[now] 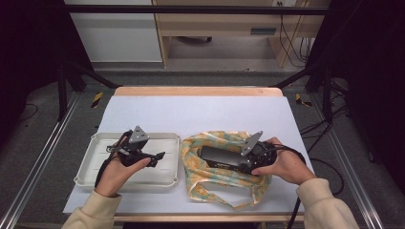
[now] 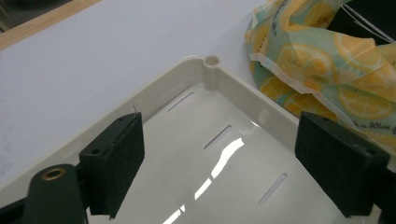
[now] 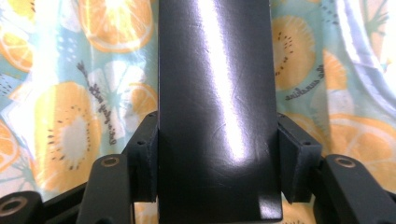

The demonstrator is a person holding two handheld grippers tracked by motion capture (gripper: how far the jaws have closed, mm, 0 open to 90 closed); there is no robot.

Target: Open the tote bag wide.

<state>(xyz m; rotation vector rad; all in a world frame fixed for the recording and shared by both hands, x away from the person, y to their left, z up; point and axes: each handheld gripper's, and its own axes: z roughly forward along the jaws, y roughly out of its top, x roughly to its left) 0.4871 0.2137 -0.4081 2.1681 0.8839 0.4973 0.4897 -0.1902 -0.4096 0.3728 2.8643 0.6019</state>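
At four o'clock on the white counter (image 1: 200, 112), a glossy black oblong box (image 1: 220, 157) is clamped between the jaws of the right tool (image 1: 248, 164), lying inside the lemon-print fabric bag (image 1: 210, 179). The left tool (image 1: 160, 156) is held spread and empty over the cream plastic tray (image 1: 95, 174) at eight o'clock. The box should be drawn straight out, level and firmly pinched, so the fabric is not dragged along.

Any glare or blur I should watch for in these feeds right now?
Right gripper view: a bright glare streak runs down the black box and the fruit-print cloth looks washed out. Left gripper view: lamp reflections on the white tray, image sharp. High view: evenly lit table, dark surroundings.
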